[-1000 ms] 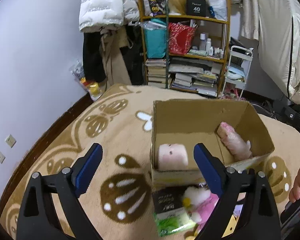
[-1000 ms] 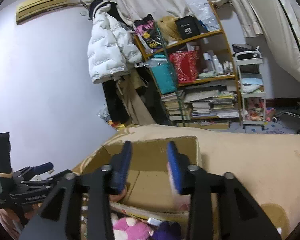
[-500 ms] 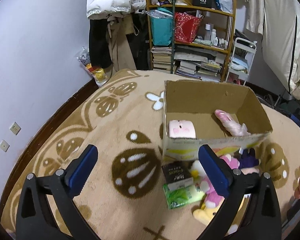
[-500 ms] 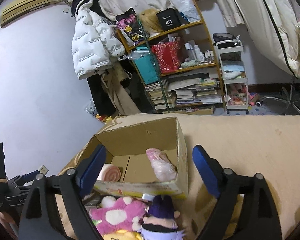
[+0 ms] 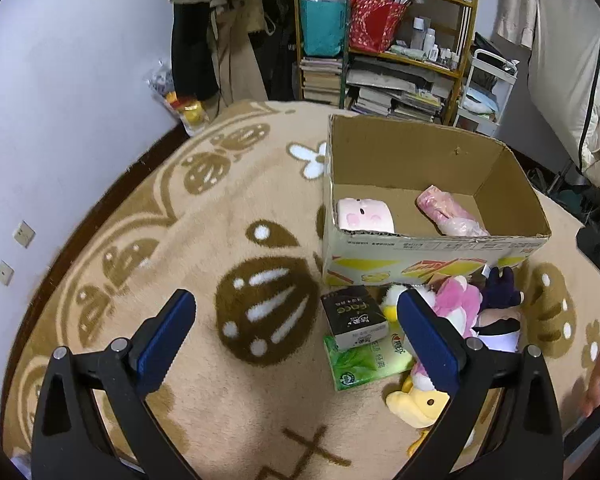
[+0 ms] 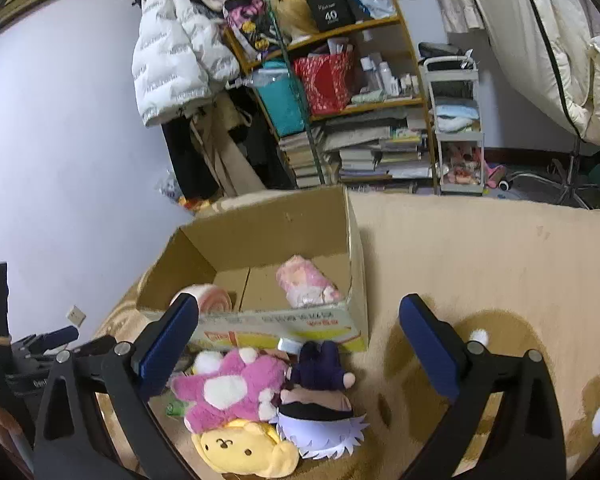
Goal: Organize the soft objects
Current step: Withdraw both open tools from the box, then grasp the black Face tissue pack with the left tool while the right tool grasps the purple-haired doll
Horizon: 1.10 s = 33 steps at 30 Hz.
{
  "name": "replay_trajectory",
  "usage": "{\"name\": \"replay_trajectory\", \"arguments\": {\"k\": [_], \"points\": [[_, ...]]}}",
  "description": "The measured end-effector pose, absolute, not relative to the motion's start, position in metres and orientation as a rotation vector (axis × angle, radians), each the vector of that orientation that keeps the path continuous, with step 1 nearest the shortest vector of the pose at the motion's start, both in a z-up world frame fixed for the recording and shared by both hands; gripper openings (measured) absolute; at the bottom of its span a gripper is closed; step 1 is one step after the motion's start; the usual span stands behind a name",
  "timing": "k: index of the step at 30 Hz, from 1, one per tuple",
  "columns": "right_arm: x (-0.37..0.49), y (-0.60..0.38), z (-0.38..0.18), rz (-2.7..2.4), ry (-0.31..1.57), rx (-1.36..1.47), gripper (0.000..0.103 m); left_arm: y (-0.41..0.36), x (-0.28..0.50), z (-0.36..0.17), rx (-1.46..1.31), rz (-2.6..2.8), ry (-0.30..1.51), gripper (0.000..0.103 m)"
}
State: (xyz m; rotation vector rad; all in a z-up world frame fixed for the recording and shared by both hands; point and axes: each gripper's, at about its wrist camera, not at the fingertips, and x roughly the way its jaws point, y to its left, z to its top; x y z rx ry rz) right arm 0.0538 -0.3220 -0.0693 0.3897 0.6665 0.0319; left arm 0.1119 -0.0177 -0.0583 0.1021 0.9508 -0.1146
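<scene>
While a second ago the right gripper (image 6: 298, 334) had its blue pads close together over the cardboard box (image 5: 420, 156), its jaws have just been opening and now stand wide apart with nothing between them. The left gripper (image 5: 296, 336) has also been spreading a little wider and holds nothing; both views have pulled back from the box, so the toy pile now shows in full.

The box is plain brown corrugated card with an open top and a printed near wall. Inside, a squarish pink-and-white cushion toy (image 5: 365, 216) lies at the left and a long pink plush in crinkly wrap (image 5: 448, 216) at the right.

Just outside the near wall, fuzzy toys are heaped touching each other: a pink plush (image 6: 236, 388), a yellow plush (image 6: 240, 450) nearest, and a dark purple doll (image 6: 320, 384) to the right. Left of them a black tissue pack (image 5: 354, 316) lies on a green tissue pack (image 5: 364, 360).

The shaggy beige rug (image 5: 260, 208) is open to the left and near side; a crowded shelf (image 6: 364, 104) stands far behind.
</scene>
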Motion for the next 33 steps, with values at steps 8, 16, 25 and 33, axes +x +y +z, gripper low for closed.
{"name": "replay_trajectory", "arguments": {"k": [8,16,25,33], "points": [[0.066,-0.316,-0.092,0.020,0.749,0.365,0.103,-0.019,0.130,-0.077,0.075,-0.125,1.014,0.100],[0.080,-0.312,-0.111,0.015,0.820,0.355,0.103,-0.025,0.147,-0.099,0.074,-0.137,1.072,0.100],[0.092,-0.305,-0.130,0.010,0.891,0.337,0.103,-0.030,0.159,-0.120,0.068,-0.149,1.133,0.100],[0.098,-0.303,-0.144,-0.003,0.947,0.322,0.103,-0.034,0.166,-0.134,0.085,-0.161,1.176,0.100]]}}
